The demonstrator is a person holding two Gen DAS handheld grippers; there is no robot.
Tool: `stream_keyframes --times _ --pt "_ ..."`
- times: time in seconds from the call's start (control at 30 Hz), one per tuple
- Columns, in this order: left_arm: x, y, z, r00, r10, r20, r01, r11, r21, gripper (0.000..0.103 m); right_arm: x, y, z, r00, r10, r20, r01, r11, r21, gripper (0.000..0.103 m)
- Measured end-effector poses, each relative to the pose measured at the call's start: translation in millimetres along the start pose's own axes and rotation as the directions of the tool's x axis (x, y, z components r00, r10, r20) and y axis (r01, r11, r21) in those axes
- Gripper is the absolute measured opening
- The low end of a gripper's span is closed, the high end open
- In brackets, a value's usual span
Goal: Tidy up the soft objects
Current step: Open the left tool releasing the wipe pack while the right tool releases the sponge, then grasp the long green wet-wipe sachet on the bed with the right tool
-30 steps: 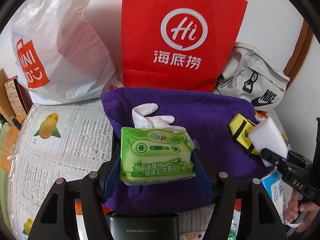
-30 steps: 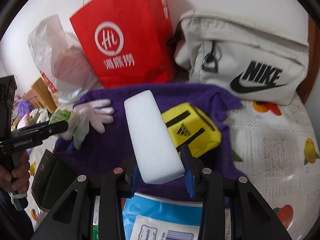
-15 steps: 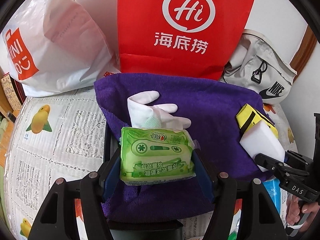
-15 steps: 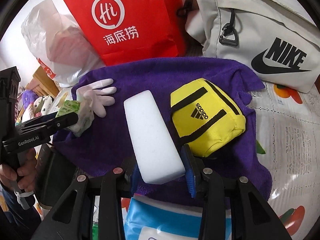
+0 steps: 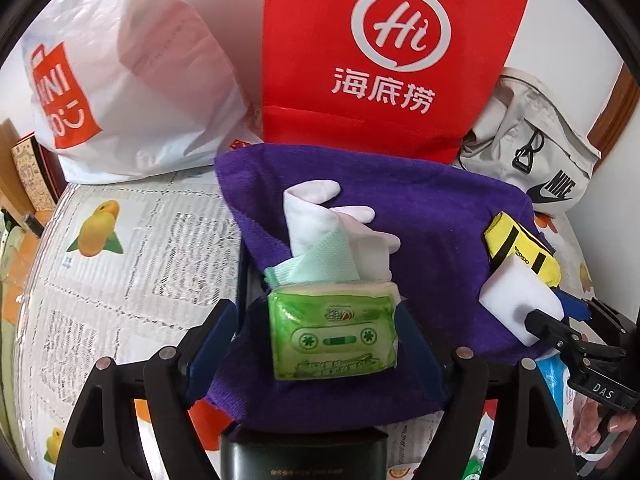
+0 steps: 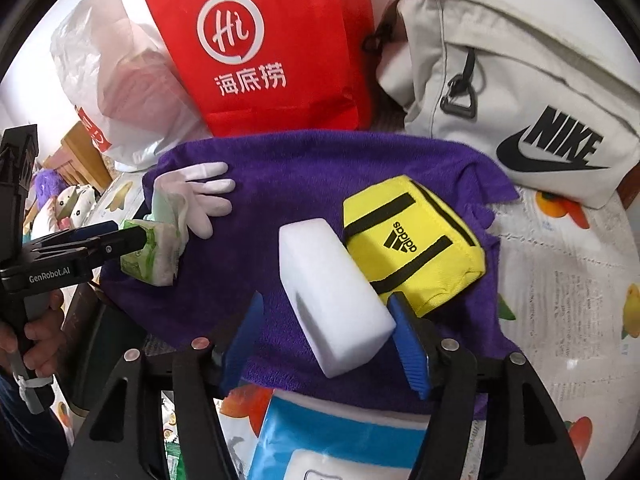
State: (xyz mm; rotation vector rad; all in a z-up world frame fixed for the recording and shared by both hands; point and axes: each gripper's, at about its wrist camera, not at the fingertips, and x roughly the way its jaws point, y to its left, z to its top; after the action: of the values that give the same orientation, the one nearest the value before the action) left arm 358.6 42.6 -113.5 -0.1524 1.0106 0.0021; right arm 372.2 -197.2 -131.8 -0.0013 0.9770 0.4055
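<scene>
A green tissue pack [image 5: 332, 332] lies on the purple towel [image 5: 440, 216] between the pads of my left gripper [image 5: 320, 312]. Its jaws are opening, with gaps on both sides of the pack. A white glove [image 5: 320, 208] and a mint cloth [image 5: 320, 256] rest just beyond it. My right gripper [image 6: 325, 300] is opening too. The white sponge [image 6: 332, 296] lies tilted between its blue pads, free of the left pad, against a yellow pouch [image 6: 412, 244].
A red paper bag [image 5: 392, 52], a white plastic bag [image 5: 120, 80] and a grey Nike bag [image 6: 520, 92] line the wall behind the towel. A blue-and-white pack [image 6: 340, 440] sits at the towel's near edge. Fruit-print tablecloth [image 5: 120, 260] spreads left.
Both pairs of jaws have spread. The tissue pack has dropped flat onto the towel. The sponge has tipped to the right, loose between the right pads.
</scene>
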Motion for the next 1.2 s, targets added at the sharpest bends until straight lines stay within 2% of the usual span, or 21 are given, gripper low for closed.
stream_keyframes --times 0.1,0.33,0.53,0.73,0.93,1.2 --pt "-9.3 3.8 -1.2 1.0 0.003 0.013 -0.003 1.0 -0.011 0.08 -10.6 1.4 -3.0 1.0 -0.012 0.024 0.012 1.0 0.0 0.065" --pt "-53.5 6.9 -13.1 0.995 0.002 0.097 -0.001 1.0 -0.004 0.08 -48.4 5.4 -20.0 0.995 -0.023 0.101 0.02 0.999 0.03 0.065" --pt "-89.8 6.3 -37.0 0.993 -0.007 0.114 0.006 1.0 0.004 0.08 -89.2 25.0 -53.4 0.988 0.024 0.152 -0.028 0.999 0.025 0.065" --pt "-127.2 4.5 -70.5 0.991 -0.011 0.134 0.01 1.0 0.009 0.08 -114.9 51.5 -94.1 0.988 0.049 0.144 -0.046 0.999 -0.021 0.065" --pt "-143.8 6.7 -104.0 0.991 -0.03 0.134 0.03 1.0 -0.004 0.08 -120.8 79.1 -132.5 0.991 0.072 0.112 -0.062 0.994 -0.09 0.065" --pt "-136.0 17.2 -142.9 0.995 -0.038 0.096 0.038 0.999 0.0 0.08 -100.0 111.0 -171.7 0.998 -0.022 0.057 0.034 0.976 -0.214 0.064"
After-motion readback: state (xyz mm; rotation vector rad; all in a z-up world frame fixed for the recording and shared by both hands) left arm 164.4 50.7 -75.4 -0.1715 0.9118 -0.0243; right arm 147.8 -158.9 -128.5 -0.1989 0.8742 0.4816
